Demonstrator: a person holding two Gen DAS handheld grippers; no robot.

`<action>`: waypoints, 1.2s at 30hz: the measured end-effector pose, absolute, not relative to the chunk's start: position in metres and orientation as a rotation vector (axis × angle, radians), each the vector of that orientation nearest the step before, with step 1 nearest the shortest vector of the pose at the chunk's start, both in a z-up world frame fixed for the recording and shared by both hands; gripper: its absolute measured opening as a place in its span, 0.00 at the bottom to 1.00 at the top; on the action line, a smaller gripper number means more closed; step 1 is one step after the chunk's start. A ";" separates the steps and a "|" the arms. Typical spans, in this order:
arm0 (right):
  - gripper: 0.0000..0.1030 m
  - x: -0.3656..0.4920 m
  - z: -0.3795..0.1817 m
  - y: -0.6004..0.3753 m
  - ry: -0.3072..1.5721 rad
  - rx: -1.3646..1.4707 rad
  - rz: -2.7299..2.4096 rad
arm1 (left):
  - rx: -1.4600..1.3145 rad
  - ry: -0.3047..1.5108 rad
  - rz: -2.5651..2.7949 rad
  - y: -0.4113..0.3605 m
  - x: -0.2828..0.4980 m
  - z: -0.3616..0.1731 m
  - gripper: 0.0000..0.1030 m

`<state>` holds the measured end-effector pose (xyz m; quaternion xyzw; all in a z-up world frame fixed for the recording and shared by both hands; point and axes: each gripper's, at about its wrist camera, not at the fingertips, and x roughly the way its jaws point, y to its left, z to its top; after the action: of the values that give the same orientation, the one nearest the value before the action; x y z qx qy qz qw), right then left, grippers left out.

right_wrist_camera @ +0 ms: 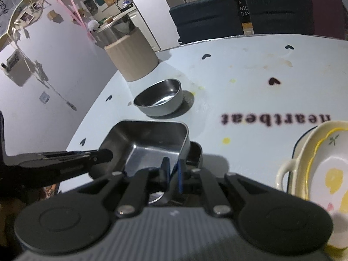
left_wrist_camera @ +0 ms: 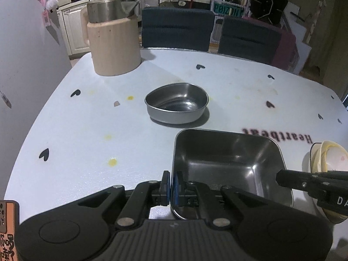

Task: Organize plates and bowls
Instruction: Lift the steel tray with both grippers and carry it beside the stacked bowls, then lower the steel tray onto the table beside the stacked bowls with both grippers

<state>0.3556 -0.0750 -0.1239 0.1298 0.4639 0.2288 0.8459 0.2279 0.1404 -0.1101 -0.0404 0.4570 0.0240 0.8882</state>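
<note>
The square tray (left_wrist_camera: 230, 165) sits at the table's (left_wrist_camera: 87, 130) near edge, both grippers pinching its rim: left (left_wrist_camera: 171, 187) on its left wall, right (right_wrist_camera: 173, 174) on its right. A round bowl (left_wrist_camera: 176, 102) lies beyond it, ceramic dishes (right_wrist_camera: 322, 169) to the right, a kettle (left_wrist_camera: 113, 34) and chairs (left_wrist_camera: 178, 28) at the far edge.

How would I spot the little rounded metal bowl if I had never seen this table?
Start at the tall beige kettle on the pale blue table. Just in front of it, standing alone, is the small steel bowl. Unlike the square steel tray nearer the grippers, it is rounded.
</note>
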 end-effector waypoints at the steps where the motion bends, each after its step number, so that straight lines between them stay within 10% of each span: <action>1: 0.10 0.356 -0.124 -0.074 0.982 0.273 0.481 | -0.087 0.953 0.049 0.141 0.229 -0.111 0.04; 36: 0.11 0.358 -0.141 -0.040 0.984 0.018 0.467 | 0.030 1.021 0.007 0.128 0.238 -0.130 0.04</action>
<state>0.3578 -0.0400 -0.1408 0.0087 0.4682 0.2220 0.8552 0.2384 0.1275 -0.1301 0.0142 0.4885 0.0033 0.8725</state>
